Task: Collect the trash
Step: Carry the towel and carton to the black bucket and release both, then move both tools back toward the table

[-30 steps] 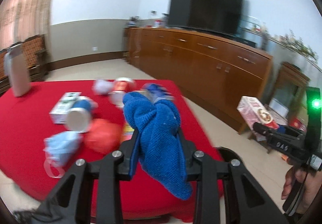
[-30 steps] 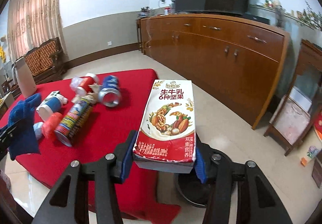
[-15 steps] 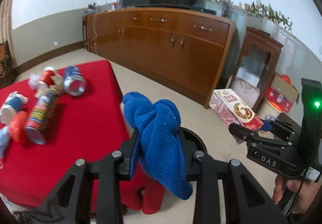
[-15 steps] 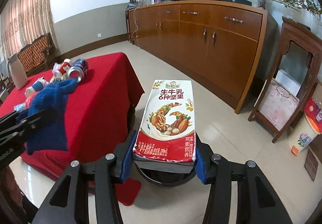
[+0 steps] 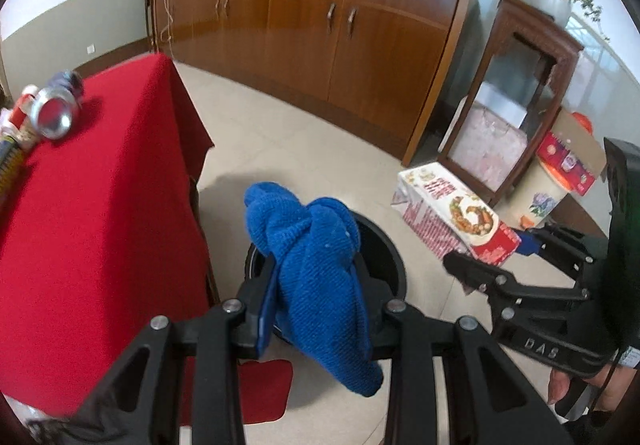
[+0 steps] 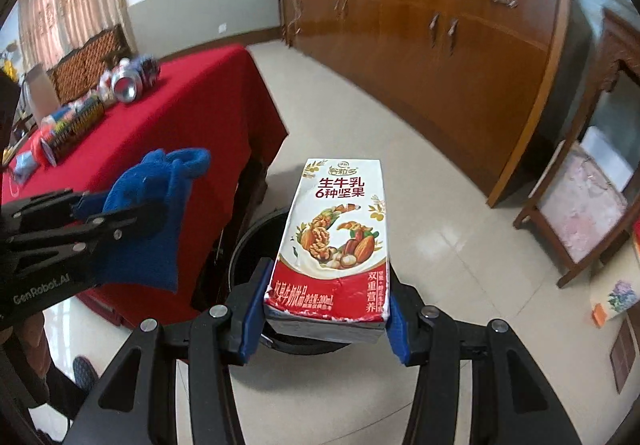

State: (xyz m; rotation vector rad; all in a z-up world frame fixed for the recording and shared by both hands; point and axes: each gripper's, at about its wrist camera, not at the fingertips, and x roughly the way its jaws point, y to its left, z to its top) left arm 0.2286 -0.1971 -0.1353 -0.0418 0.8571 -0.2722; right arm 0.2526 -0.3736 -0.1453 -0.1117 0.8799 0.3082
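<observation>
The biggest change is in the room itself: a second ago both wrist views looked across the red-covered surface (image 5: 92, 181) toward the television, and now they tilt down past its edge to the tiled floor, so the surface has slid to the left of both frames. With that, the black bin (image 5: 384, 257) has come into the centre of both views, low in frame, where 1 second ago it was only a sliver at the bottom of the right wrist view. It stands on the floor just beside the draped corner of the surface. The left claw (image 5: 316, 309) holds the blue cloth (image 5: 316, 265), bunched between its pads with a tail hanging below, and in its own view the cloth now sits in front of the bin's mouth. The right claw (image 6: 326, 313) grips the milk carton (image 6: 340, 241) across its lower end, the carton lying along the fingers and covering part of the bin rim. Neither grip has altered. I judge both loads to be nearly over the bin, with release the likely next step. The remaining trash, 2 or more cans (image 6: 132, 79) and small wrappers, lies at the far upper left of the surface, uncollected.
</observation>
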